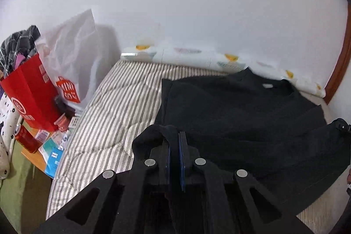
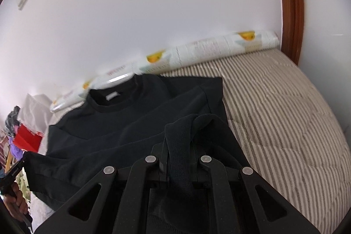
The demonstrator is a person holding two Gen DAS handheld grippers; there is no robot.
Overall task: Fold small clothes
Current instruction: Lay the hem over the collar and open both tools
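A black sweatshirt (image 1: 241,106) lies on the striped bed (image 1: 114,102), neck with a white label toward the wall. My left gripper (image 1: 174,137) is shut on the sweatshirt's bottom hem at its left corner, cloth bunched over the fingertips. My right gripper (image 2: 179,146) is shut on the hem of the sweatshirt (image 2: 131,120) at its right corner, a fold of ribbed cloth running between the fingers. Both hold the hem lifted a little above the bed (image 2: 285,124). The right gripper shows at the edge of the left wrist view (image 1: 342,126); the left gripper shows in the right wrist view (image 2: 15,170).
A rolled printed mat (image 1: 197,56) lies along the white wall; it also shows in the right wrist view (image 2: 219,47). Left of the bed stand a red paper bag (image 1: 30,91), a white plastic bag (image 1: 72,58) and a red can (image 1: 25,137). A wooden frame (image 2: 289,3) rises at right.
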